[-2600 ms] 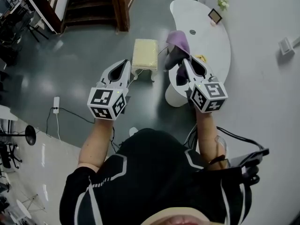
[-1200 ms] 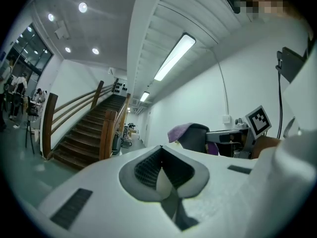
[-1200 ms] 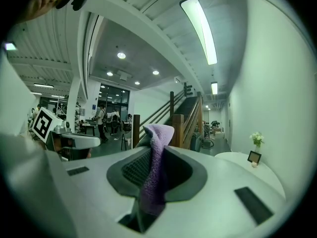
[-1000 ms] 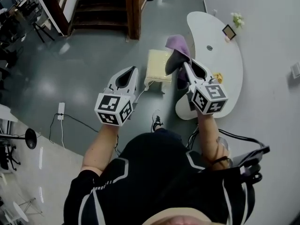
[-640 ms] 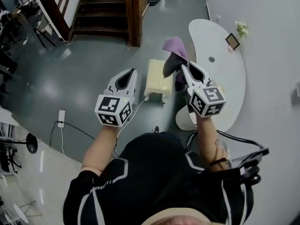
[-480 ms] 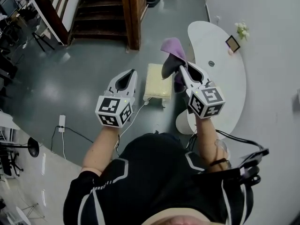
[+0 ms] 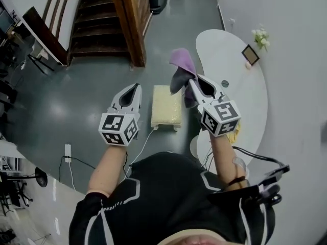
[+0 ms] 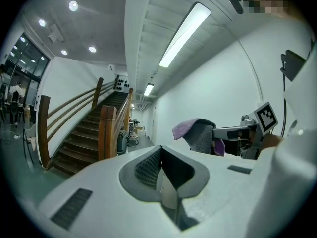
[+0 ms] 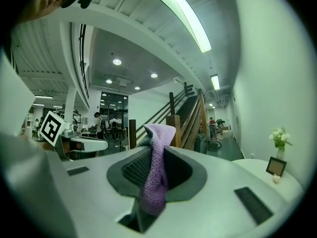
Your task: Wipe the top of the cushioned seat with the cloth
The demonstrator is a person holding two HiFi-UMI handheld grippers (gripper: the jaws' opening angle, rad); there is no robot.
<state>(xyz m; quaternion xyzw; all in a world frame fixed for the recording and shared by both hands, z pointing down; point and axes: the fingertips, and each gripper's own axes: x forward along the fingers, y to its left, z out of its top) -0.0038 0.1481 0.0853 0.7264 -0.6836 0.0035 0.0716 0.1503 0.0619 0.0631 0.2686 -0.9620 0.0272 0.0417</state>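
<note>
Head view: the cushioned seat (image 7: pixel 166 105), pale yellow, stands on the grey floor with its top bare. The left gripper (image 7: pixel 135 87) is held just left of the seat. The right gripper (image 7: pixel 192 81) is at the seat's far right corner, and the purple cloth (image 7: pixel 180 67) bunches up off its tip, beyond that corner. The cloth is not spread on the seat top. A white curved table (image 7: pixel 244 93) lies to the right of the seat, and a wooden staircase (image 7: pixel 97 14) rises beyond it.

Left gripper view: the jaws are pressed together with nothing between them. The cloth shows off to the right, draped over the other gripper's tip.

Right gripper view: the jaws pinch the cloth. One fold stands up above the tips and the rest trails down between the pads. The seat is out of this frame.
</note>
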